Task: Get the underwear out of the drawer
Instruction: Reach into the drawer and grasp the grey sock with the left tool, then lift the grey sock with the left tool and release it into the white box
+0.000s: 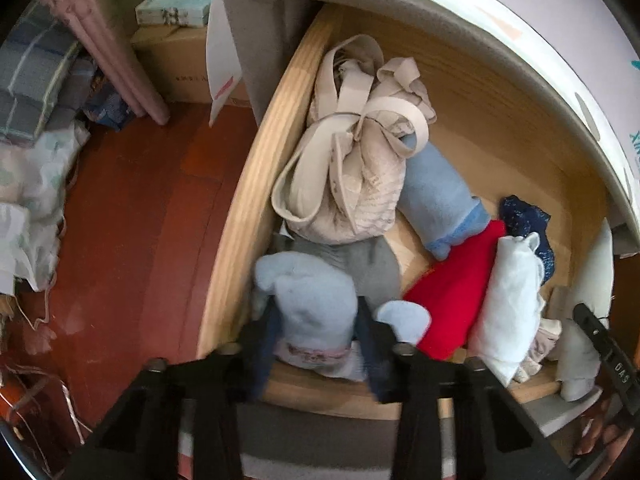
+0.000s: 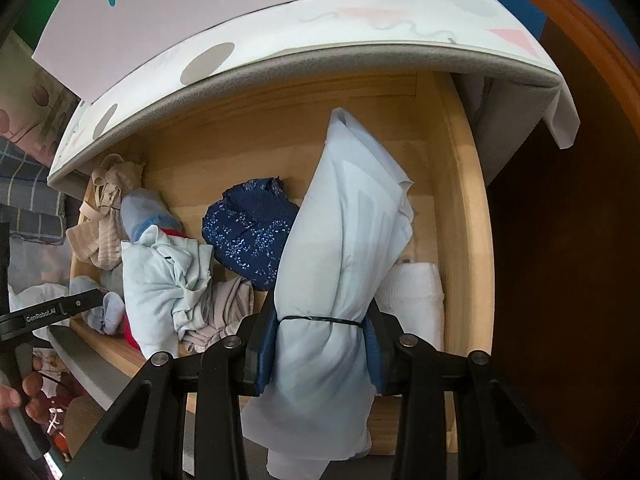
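In the left wrist view, the left tongs (image 1: 318, 344) point down into the open wooden drawer (image 1: 256, 184) and are clamped on a pale blue garment (image 1: 308, 300), whose bulk bulges up between the two dark blue pads (image 1: 266, 356). Just beyond the tongs lies a grey piece (image 1: 372, 268), and past that a beige bundle (image 1: 352, 160) wrapped in wide straps, against the drawer's left wall. Right of the tongs sit a red piece (image 1: 456, 292) and a white roll (image 1: 512, 304), with a light blue roll (image 1: 440, 196) and a dark blue patterned piece (image 1: 528, 220) farther off. The other tongs' black arm shows at the far right edge. Left of the drawer is red-brown floor (image 1: 132, 232) with a cardboard box (image 1: 176, 64) beyond. In the right wrist view, the right tongs (image 2: 320, 344) are clamped on a long pale blue roll (image 2: 348, 232) tied with a dark band (image 2: 320, 319); the roll stands up between the pads and runs away from the tongs toward the drawer's back. Left of the tongs lie a crumpled pale garment (image 2: 164, 280) and the dark blue patterned piece (image 2: 252, 232); a white folded item (image 2: 416, 300) sits just right. A shoe box (image 2: 200, 12) rests on the cabinet top above the drawer. A hand (image 2: 24, 396) grips the left tongs' handle at the lower left.
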The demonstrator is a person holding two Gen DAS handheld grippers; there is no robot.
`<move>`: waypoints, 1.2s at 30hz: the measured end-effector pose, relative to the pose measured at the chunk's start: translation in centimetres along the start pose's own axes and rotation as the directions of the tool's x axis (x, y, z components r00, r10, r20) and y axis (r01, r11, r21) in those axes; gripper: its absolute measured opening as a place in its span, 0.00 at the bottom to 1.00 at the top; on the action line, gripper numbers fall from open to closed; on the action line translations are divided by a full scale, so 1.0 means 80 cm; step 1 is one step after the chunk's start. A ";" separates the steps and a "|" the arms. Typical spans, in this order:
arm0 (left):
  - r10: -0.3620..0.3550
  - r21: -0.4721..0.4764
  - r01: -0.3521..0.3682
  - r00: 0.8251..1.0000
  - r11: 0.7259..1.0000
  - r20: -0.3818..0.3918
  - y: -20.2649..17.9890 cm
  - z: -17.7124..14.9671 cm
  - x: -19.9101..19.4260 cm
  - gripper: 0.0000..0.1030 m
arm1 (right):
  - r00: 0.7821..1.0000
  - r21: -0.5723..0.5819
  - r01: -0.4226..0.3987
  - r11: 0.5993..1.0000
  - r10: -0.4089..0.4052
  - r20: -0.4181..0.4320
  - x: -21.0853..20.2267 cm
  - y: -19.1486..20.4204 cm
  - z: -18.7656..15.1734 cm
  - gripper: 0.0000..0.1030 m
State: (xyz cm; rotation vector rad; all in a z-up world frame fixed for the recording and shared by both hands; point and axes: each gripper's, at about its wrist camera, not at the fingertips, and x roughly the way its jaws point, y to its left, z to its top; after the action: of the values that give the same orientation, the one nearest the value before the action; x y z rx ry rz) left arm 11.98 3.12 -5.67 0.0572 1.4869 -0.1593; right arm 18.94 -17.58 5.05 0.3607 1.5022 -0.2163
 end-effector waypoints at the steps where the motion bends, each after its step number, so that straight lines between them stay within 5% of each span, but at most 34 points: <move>1: 0.003 0.004 -0.003 1.000 1.000 0.001 0.000 0.000 -0.001 0.25 | 1.000 -0.003 0.004 1.000 -0.004 -0.001 0.002 0.002 0.001 0.34; 10: -0.046 0.004 0.046 0.998 0.999 0.045 0.011 -0.009 -0.030 0.18 | 1.000 -0.018 0.029 0.999 -0.030 -0.004 0.005 0.009 0.001 0.34; 24: -0.077 0.126 0.051 0.974 0.991 0.212 -0.005 -0.019 -0.151 0.17 | 0.999 -0.025 0.050 0.998 -0.050 0.004 0.005 0.012 -0.001 0.34; 31: -0.129 0.171 0.075 0.935 0.982 0.329 -0.010 0.006 -0.248 0.17 | 0.998 -0.034 0.064 0.997 -0.064 0.003 0.005 0.013 -0.001 0.34; 36: -0.150 0.191 0.066 0.872 0.979 0.466 -0.029 0.050 -0.339 0.17 | 0.997 -0.035 0.074 0.997 -0.074 0.001 0.007 0.015 -0.001 0.34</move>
State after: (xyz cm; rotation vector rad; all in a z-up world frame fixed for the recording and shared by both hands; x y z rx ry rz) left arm 13.58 2.18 21.81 0.0662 0.9753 -0.3658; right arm 19.35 -16.38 4.64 0.2773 1.5188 -0.2480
